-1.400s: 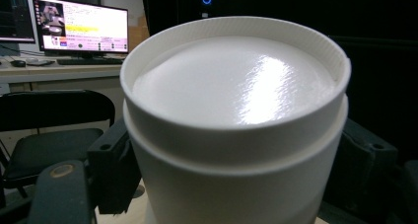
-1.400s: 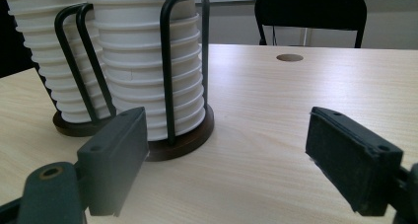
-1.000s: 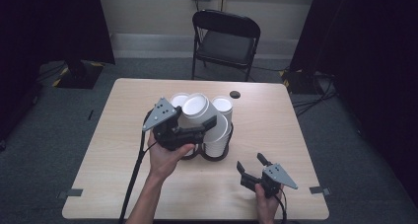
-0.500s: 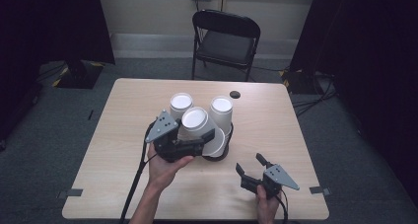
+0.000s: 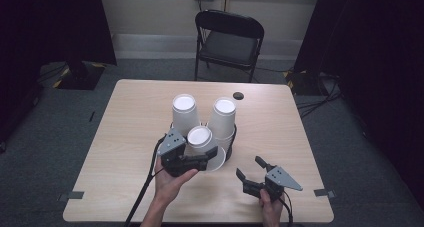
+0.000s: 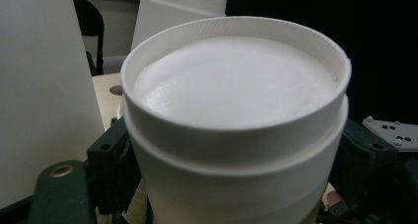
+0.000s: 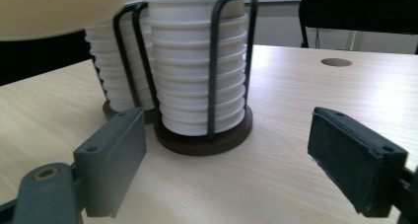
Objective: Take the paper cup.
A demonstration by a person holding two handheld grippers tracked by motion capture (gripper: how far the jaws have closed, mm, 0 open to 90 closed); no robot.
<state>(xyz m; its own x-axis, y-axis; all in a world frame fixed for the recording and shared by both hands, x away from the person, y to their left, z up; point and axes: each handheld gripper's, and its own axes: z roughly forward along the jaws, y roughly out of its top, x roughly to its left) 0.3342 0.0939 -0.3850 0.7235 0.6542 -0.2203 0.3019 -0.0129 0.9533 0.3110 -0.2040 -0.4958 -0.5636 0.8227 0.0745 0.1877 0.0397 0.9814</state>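
**Third stack of cups nearly home in the holder**

The left gripper [image 5: 202,158] had the white ribbed paper cup stack [image 5: 201,138] clamped between its jaws, upside down, the black pads pressed to either side of the cup wall in the left gripper view. The stack hung at the near side of the black wire cup holder with the dark round base [image 5: 231,146], low over it but, by my read, not yet seated. Two tall stacks of white cups [image 5: 184,113] already stood upright in the far bays, so the loading looked about two-thirds done: what remained was to settle this stack into the near bay and release.

The left hand [image 5: 170,183] reached in from the bottom edge, wrist bent, gripper roughly level and pointing toward the holder. The right gripper [image 5: 255,169] rested low over the pale wooden desk [image 5: 125,137], near the front right corner, jaws spread wide with nothing between them, aimed at the holder.
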